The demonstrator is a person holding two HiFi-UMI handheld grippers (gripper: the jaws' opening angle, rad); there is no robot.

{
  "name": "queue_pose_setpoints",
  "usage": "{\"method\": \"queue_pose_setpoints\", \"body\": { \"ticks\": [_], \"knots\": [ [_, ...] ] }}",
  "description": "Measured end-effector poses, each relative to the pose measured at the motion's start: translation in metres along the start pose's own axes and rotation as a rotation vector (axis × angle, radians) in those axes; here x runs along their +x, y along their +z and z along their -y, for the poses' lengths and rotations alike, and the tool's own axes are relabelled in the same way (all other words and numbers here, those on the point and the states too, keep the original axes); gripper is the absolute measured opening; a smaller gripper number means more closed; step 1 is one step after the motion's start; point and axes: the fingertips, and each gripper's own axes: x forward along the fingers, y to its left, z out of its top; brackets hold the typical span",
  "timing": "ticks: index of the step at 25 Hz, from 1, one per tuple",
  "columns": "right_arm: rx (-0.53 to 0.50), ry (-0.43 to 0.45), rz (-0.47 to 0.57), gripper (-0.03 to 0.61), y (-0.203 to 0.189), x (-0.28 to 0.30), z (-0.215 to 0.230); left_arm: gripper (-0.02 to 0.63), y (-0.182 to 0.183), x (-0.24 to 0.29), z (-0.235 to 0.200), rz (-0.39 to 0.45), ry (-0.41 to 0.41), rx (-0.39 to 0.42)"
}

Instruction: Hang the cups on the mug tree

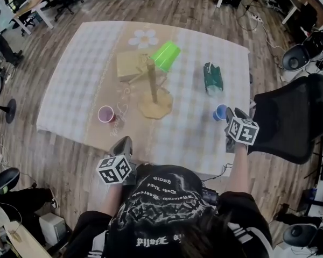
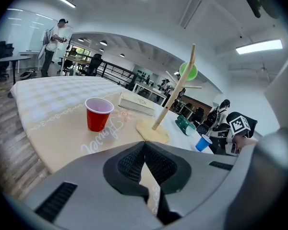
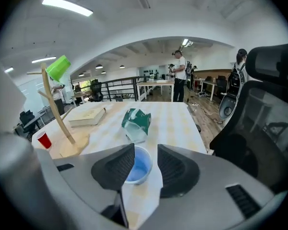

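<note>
The right gripper (image 3: pixel 146 164) hangs low over the near right edge of the table (image 1: pixel 70 85), its 2 jaws spread wide. The blue cup (image 3: pixel 136 166) stands upright and open-mouthed in the gap between them. The left pad's edge overlaps the cup's rim in the right gripper view, but whether it touches there cannot be told, and the right pad stands clear of the cup. In the head view this gripper (image 1: pixel 232 113) sits just right of the blue cup (image 1: pixel 220 112), with a black mesh office chair (image 1: pixel 290 117) close behind it.

The left gripper (image 2: pixel 145 150) has its jaws pressed together with nothing between them. It is held above the near edge of the table (image 2: pixel 48 128), well apart from any cup.

The wooden mug tree (image 1: pixel 153 90) stands on its round base near the middle of the table. 1 bright green cup (image 1: pixel 166 55) hangs on an upper peg, its mouth tilted outward. A red cup (image 1: pixel 106 114) stands upright left of the base, apart from it. A pale book (image 1: pixel 132 64) lies flat behind the tree. A dark green crumpled thing (image 1: pixel 212 77) lies on its side beyond the blue cup. A checked cloth with a daisy print (image 1: pixel 144 37) covers the table.
</note>
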Motion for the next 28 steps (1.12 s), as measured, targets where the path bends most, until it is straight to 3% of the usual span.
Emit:
{"method": "queue_pose_setpoints", "body": {
  "ticks": [8,14,19,24,28],
  "knots": [
    [0.028,-0.004,-0.069,0.169,-0.012,0.015,0.010,0.017,-0.001,0.002,0.005,-0.010,0.013,0.009],
    [0.043,-0.006,-0.097,0.121,-0.021,0.021,0.015,0.017,-0.003,0.005,0.002,-0.016,0.030,0.000],
    [0.072,0.016,-0.121,0.120,-0.026,0.025,0.014,0.017,-0.005,0.006,0.005,-0.021,0.029,0.006],
    [0.066,-0.010,-0.128,0.046,-0.028,0.025,0.016,0.017,-0.006,0.006,0.003,-0.022,0.036,0.000],
    [0.042,-0.031,-0.128,0.046,-0.028,0.025,0.014,0.017,-0.007,0.006,0.003,-0.023,0.032,0.002]
  ]
}}
